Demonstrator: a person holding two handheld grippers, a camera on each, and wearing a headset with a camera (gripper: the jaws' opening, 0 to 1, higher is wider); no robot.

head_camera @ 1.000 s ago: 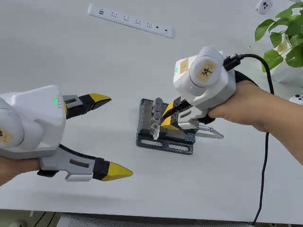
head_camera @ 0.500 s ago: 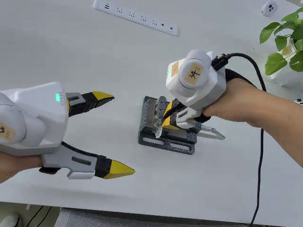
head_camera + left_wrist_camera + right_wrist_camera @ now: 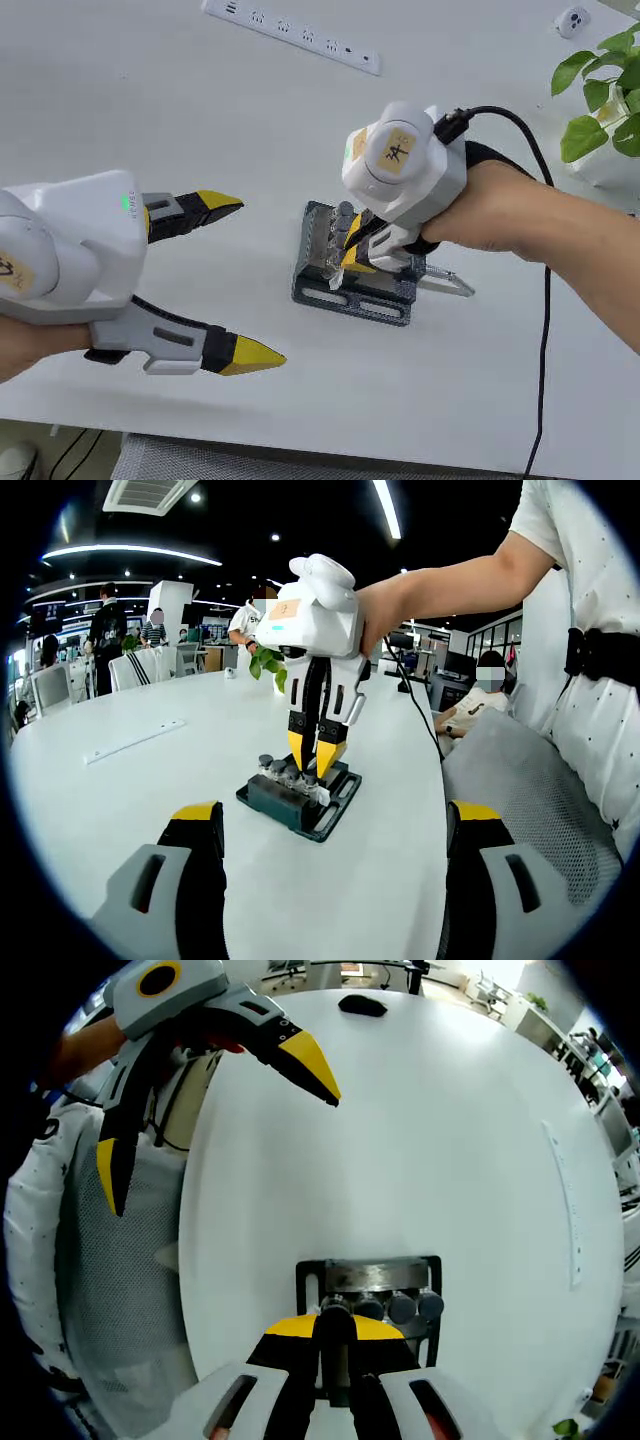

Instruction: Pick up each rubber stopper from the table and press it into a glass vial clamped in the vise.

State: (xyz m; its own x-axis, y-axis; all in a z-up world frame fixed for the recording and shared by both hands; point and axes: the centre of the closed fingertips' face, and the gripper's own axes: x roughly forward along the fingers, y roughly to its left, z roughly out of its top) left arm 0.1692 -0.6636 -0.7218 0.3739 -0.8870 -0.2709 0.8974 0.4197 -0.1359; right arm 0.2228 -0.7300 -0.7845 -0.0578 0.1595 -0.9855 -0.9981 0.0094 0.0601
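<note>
Right claw [image 3: 352, 250]: jaws narrow, yellow tips almost together and pointing down onto the vise [image 3: 345, 290]. Whether they pinch anything cannot be told.
Nearest stopper [image 3: 335, 1311]: right at the right claw's tips, at the end of the row, seated on a vial.
Other stoppers [image 3: 400, 1308]: three dark caps in a line running off to one side of the right claw's tips, each on its own vial.
Vials [image 3: 290, 774]: upright in a row, clamped in the vise directly under the right claw.
Vise: dark block flat on the counter [image 3: 200, 120], beneath the right claw and ahead of the left claw.
Left claw [image 3: 238, 282]: jaws wide apart, nothing between them, held above the counter and aimed at the vise, well apart from it.
Power strip [image 3: 300, 35]: on the counter far beyond both claws.
Plant [image 3: 600, 70]: past the right claw, at the counter's far corner.
Cable [image 3: 545, 300]: black, leaving the back of the right claw and running along the forearm.
</note>
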